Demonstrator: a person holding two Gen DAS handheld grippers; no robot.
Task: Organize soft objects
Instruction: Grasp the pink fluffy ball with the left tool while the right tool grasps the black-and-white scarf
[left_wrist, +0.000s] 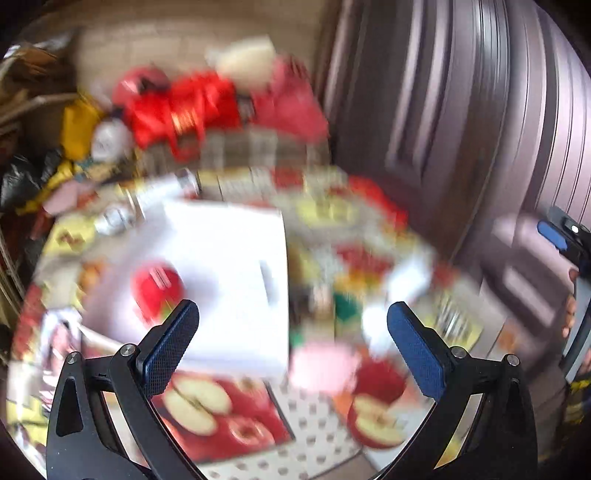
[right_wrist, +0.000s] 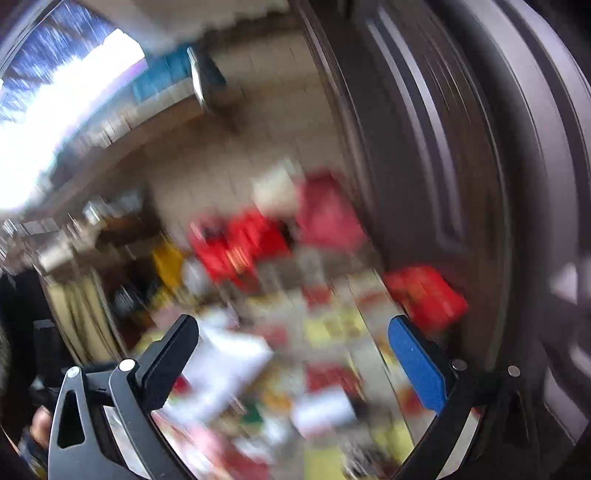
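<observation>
Soft pink object (left_wrist: 325, 365) — lying blurred on the fruit-print tablecloth (left_wrist: 221, 413), just ahead of the left gripper (left_wrist: 291, 325), beside the white box (left_wrist: 229, 280). Approaching slowly is advisable. Both grippers — right gripper (right_wrist: 293, 339) included — are gaping wide, holding nothing. Red bags (left_wrist: 199, 107) are waiting beyond.

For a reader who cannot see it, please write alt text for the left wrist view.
Motion-blurred fisheye view: the open, empty left gripper hangs above a white rectangular box with a red apple picture, on a fruit-print tablecloth. A soft pink object lies near the box; red fabric bags are piled behind, and a ribbed mauve hard-shell suitcase stands on the right.
</observation>
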